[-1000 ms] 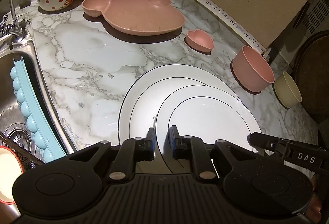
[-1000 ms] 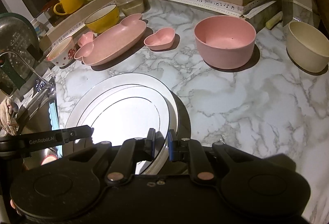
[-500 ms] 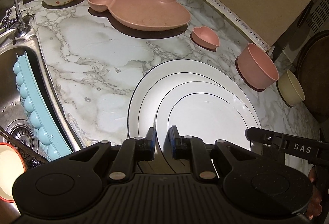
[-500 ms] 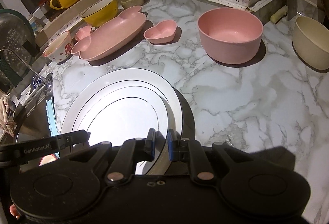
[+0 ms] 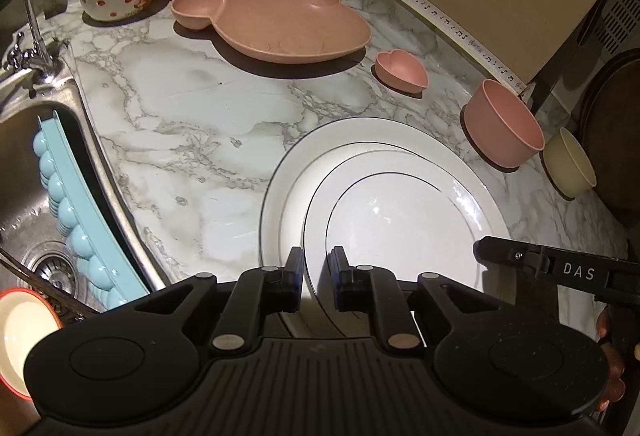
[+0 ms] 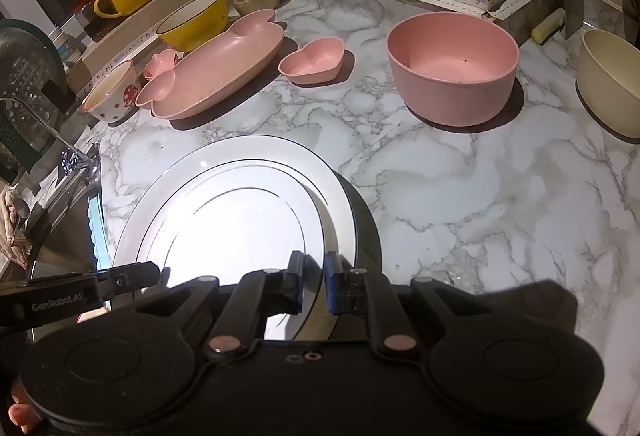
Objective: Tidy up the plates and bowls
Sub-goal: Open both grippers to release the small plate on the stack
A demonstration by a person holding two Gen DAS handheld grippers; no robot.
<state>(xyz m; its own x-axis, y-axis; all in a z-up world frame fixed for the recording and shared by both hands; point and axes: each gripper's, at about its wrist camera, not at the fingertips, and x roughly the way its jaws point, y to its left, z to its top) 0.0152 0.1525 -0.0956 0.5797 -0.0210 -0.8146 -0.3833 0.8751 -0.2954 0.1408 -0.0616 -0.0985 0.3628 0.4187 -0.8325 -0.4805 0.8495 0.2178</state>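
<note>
Both tongs, left tongs [image 5: 316,282] and right tongs [image 6: 314,282], pinch small white plate [image 5: 400,228] onto big plate [image 5: 288,175]; pink bowl [image 6: 452,67], cream bowl [image 6: 608,75] unsorted on table [image 6: 460,175].

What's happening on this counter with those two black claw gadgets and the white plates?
A person holds a claw tool in each hand and is tidying dishes. Both claws grip opposite edges of a smaller white plate: the left claw at its near-left rim, the right claw at its right rim. That plate is over a larger white plate on the marble counter; whether they touch is unclear. Pink dishes, like the round pink bowl, and other bowls wait behind.
</note>
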